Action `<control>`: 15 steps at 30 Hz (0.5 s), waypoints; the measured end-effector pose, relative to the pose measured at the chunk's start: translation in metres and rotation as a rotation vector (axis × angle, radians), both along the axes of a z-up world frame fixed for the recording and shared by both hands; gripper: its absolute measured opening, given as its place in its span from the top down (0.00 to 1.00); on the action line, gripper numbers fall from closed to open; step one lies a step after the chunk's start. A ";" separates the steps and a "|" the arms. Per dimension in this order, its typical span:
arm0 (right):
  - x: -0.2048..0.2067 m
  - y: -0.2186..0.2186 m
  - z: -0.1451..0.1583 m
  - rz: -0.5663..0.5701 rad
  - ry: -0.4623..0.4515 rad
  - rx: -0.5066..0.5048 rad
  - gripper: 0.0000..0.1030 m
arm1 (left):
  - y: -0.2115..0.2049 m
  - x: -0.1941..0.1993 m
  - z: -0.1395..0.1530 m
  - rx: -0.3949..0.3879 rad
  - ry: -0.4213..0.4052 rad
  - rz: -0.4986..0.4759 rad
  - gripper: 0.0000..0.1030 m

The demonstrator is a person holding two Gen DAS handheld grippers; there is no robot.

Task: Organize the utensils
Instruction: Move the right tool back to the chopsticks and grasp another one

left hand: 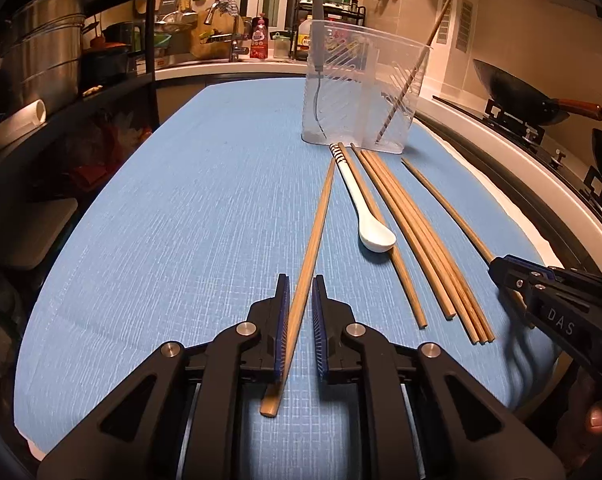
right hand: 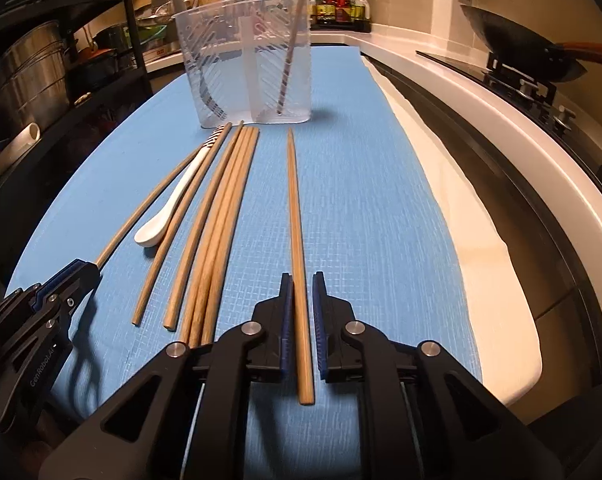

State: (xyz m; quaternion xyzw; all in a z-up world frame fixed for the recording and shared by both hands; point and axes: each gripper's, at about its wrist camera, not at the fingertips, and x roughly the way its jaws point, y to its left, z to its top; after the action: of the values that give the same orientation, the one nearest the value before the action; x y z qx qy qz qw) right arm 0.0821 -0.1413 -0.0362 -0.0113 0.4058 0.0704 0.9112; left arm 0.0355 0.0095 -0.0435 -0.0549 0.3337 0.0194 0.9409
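Left gripper (left hand: pixel 301 292) is narrowed around one wooden chopstick (left hand: pixel 319 216), which points toward one o'clock at the clear holder (left hand: pixel 361 92). Loose chopsticks (right hand: pixel 217 216) and a white spoon (right hand: pixel 169 208) lie between the tools. Right gripper (right hand: pixel 303 292) brackets another chopstick (right hand: pixel 297 220) pointing to twelve. Pickup looks underway; next, I'd judge, lift and tip both sticks upright into the holder's right compartment.
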 end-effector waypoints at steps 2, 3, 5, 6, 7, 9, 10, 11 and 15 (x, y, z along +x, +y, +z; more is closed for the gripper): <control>-0.004 -0.001 0.000 -0.007 0.000 -0.006 0.88 | -0.003 0.000 0.000 0.015 -0.003 -0.006 0.88; -0.006 -0.001 0.000 -0.011 0.000 -0.006 0.88 | -0.004 0.000 0.000 0.022 -0.005 -0.013 0.88; -0.010 -0.002 0.000 -0.015 -0.002 -0.001 0.88 | -0.006 0.000 0.000 0.034 -0.009 -0.022 0.88; -0.011 -0.001 0.000 -0.015 -0.004 -0.004 0.88 | -0.008 0.000 0.000 0.039 -0.011 -0.029 0.89; -0.011 0.000 0.000 -0.015 -0.007 -0.010 0.88 | -0.009 0.001 0.000 0.043 -0.013 -0.033 0.89; -0.011 0.001 0.000 -0.011 -0.010 -0.010 0.92 | -0.010 0.003 -0.001 0.048 -0.018 -0.029 0.93; -0.011 0.001 0.000 -0.007 -0.010 -0.006 0.93 | -0.009 0.004 -0.001 0.049 -0.021 -0.021 0.93; -0.011 0.002 0.000 -0.003 -0.012 -0.007 0.94 | -0.007 0.004 -0.001 0.048 -0.025 -0.007 0.93; -0.011 0.001 0.000 -0.013 -0.018 -0.005 0.94 | 0.007 0.007 -0.002 0.042 -0.033 0.058 0.93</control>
State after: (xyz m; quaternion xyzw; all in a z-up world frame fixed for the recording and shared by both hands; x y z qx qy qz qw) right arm 0.0713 -0.1401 -0.0366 -0.0115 0.3980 0.0631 0.9152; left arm 0.0426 0.0166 -0.0451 -0.0451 0.3161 0.0531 0.9462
